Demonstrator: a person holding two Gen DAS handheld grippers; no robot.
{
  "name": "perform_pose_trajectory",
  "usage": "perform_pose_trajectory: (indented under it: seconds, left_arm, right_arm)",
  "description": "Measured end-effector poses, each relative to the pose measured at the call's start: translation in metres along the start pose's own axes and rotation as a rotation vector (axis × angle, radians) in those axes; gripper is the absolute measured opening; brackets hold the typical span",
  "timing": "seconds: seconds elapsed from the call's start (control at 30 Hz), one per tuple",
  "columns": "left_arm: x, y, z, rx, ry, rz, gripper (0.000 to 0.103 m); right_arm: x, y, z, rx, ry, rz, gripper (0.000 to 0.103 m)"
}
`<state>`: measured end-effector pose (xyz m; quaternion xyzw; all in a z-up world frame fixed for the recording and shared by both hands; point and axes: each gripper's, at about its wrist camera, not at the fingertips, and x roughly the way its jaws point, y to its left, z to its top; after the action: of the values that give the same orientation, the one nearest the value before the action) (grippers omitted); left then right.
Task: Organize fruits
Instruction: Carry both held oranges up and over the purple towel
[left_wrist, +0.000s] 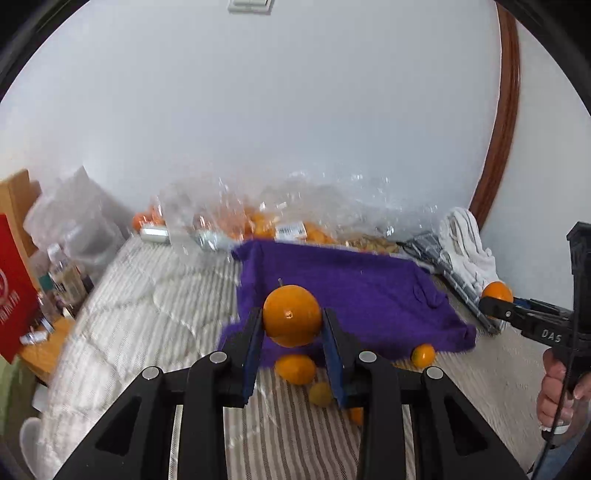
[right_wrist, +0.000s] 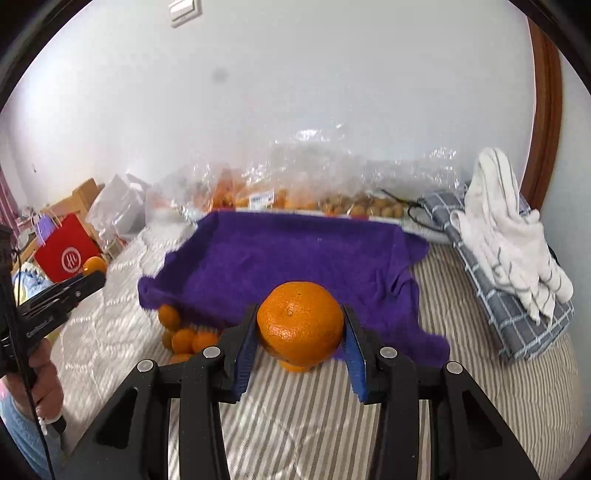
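Both grippers, left gripper and right gripper, each clamp an orange between blue-padded fingers.

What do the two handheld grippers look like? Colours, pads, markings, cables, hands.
Both match: the left gripper and right gripper have matte black plastic linkage arms, round silver pivot pins and blue ribbed pads inside black fingers. Seen from the left camera, the right unit's body carries pale "DAS" lettering, a pistol-style grip in a bare hand and a thin black cable. No sleeve is clearly visible.
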<state>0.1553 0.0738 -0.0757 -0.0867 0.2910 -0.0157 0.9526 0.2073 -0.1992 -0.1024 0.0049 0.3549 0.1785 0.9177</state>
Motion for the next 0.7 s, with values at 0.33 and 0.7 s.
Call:
perform_pose_trajectory:
  seconds: [0.33, 0.7]
  left_arm:
    - [0.016, -0.021, 0.05, -0.002, -0.04, 0.029, 0.03]
    - [0.111, -0.029, 0.057, -0.041, 0.026, 0.007, 0.03]
  right_arm:
    - [0.01, -0.003, 0.046, 0.009, -0.066, -0.001, 0.043]
    - [0.067, -0.029, 0.06, 0.037, -0.035, -0.013, 0.043]
